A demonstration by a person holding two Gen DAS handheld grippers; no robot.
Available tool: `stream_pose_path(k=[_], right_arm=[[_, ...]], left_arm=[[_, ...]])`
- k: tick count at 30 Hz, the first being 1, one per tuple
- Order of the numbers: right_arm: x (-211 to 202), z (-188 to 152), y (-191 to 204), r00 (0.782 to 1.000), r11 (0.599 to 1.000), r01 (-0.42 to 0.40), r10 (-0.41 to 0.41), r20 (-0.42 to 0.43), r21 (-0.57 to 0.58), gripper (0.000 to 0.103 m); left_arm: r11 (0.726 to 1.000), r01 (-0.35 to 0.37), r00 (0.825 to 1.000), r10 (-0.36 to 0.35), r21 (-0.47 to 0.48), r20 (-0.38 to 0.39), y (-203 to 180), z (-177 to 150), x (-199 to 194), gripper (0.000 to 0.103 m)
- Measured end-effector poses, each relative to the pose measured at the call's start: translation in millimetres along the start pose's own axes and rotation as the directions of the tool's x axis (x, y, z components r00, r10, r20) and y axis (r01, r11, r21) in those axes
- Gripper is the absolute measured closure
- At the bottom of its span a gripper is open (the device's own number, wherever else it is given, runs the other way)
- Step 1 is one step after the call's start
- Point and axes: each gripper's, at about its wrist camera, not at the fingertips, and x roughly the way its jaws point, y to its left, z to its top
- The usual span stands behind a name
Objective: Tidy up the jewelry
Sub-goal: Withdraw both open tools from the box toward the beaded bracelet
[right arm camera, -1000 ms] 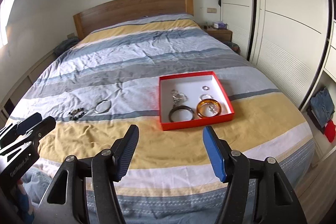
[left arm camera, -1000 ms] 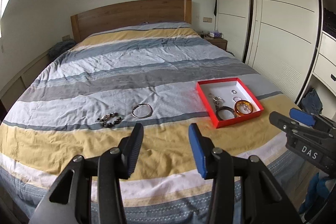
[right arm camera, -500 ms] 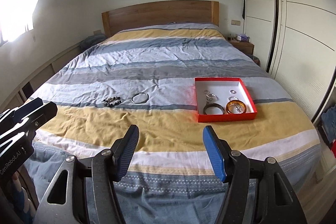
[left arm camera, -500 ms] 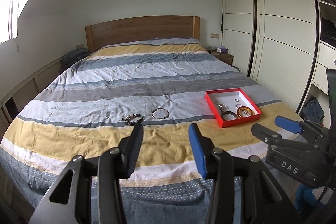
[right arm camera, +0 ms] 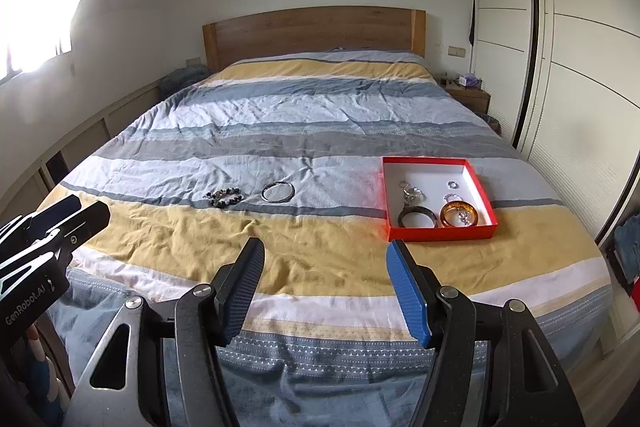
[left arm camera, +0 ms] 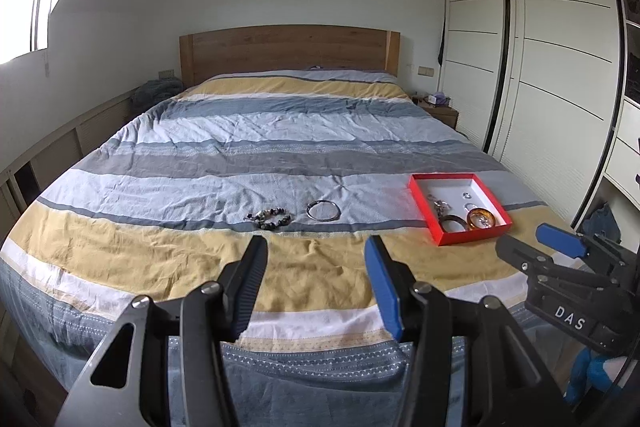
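Observation:
A red tray [left arm camera: 424, 203] [right arm camera: 436, 233] lies on the striped bed, right of centre. It holds an amber bangle [right arm camera: 459, 214], a dark bangle [right arm camera: 417, 218], a silver chain and small rings. A beaded bracelet [left arm camera: 271, 218] [right arm camera: 226, 196] and a silver bangle [left arm camera: 323, 210] [right arm camera: 277, 192] lie loose on the cover to its left. My left gripper [left arm camera: 316, 287] is open and empty, held off the foot of the bed. My right gripper [right arm camera: 325, 287] is open and empty too, also off the foot.
The bed [left arm camera: 280, 147] has a wooden headboard [left arm camera: 288, 47]. White wardrobe doors [left arm camera: 552, 67] run along the right. A nightstand [right arm camera: 468, 95] with small items stands at the far right of the headboard. A low ledge [left arm camera: 60, 147] lines the left wall.
Both grippers have pulled back from the bed and tilted up. The jewelry and tray look smaller and farther. Both jaws stay open and empty.

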Motion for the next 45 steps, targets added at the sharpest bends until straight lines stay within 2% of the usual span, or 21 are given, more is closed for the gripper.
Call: stream_pose_path(k=[10, 24, 34, 45], right_arm=[[41, -7, 4, 0.998, 1.0, -0.006, 0.007, -0.061, 0.011, 0.04], [93, -5, 16, 0.992, 0.999, -0.033, 0.036, -0.117, 0.027, 0.04], [135, 1, 20, 0.985, 0.996, -0.067, 0.075, -0.158, 0.052, 0.04], [195, 17, 25, 0.971, 0.991, -0.125, 0.13, -0.199, 0.039, 0.044]], left_arm=[[0.999, -0.005, 0.997, 0.001, -0.038, -0.083, 17, -9, 44, 0.054], [0.997, -0.021, 0.982, 0.007, -0.074, -0.191, 41, -24, 102, 0.054], [0.991, -0.091, 0.97, 0.067, -0.094, -0.234, 74, -30, 140, 0.054], [0.976, -0.171, 0.945, 0.124, -0.133, -0.304, 115, -23, 203, 0.055]])
